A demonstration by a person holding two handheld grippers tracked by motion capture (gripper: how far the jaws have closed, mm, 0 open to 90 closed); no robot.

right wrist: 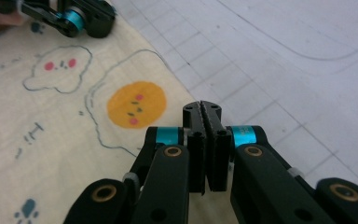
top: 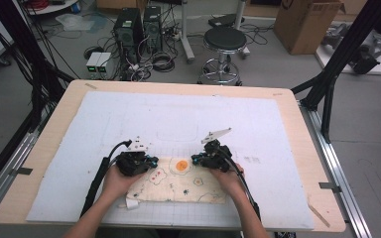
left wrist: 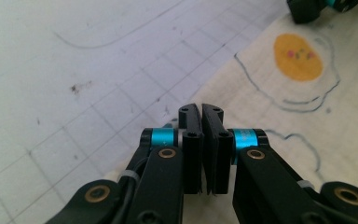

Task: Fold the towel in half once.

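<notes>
A cream cloth (top: pixel 178 186) printed with fried eggs lies flat on the white grid mat (top: pixel 188 119) near the table's front edge. An orange yolk (top: pixel 181 166) marks its far edge. My left gripper (top: pixel 153 161) sits at the cloth's far left corner, jaws shut on the cloth's edge (left wrist: pixel 284 116); its tips (left wrist: pixel 201 109) meet where cloth and mat join. My right gripper (top: pixel 195 159) is at the far right corner, tips (right wrist: pixel 202 106) pressed together on the cloth (right wrist: pixel 51 140) beside the yolk (right wrist: pixel 136 103). Each gripper view catches the other gripper farther off.
The mat covers most of the wooden table (top: pixel 297 114), with wide bare mat beyond and beside the cloth. Behind the table stand a black stool (top: pixel 224 42), computer towers (top: pixel 129 29) with tangled cables, and a cardboard box (top: pixel 305 22). Black frame posts (top: pixel 327 84) flank the table.
</notes>
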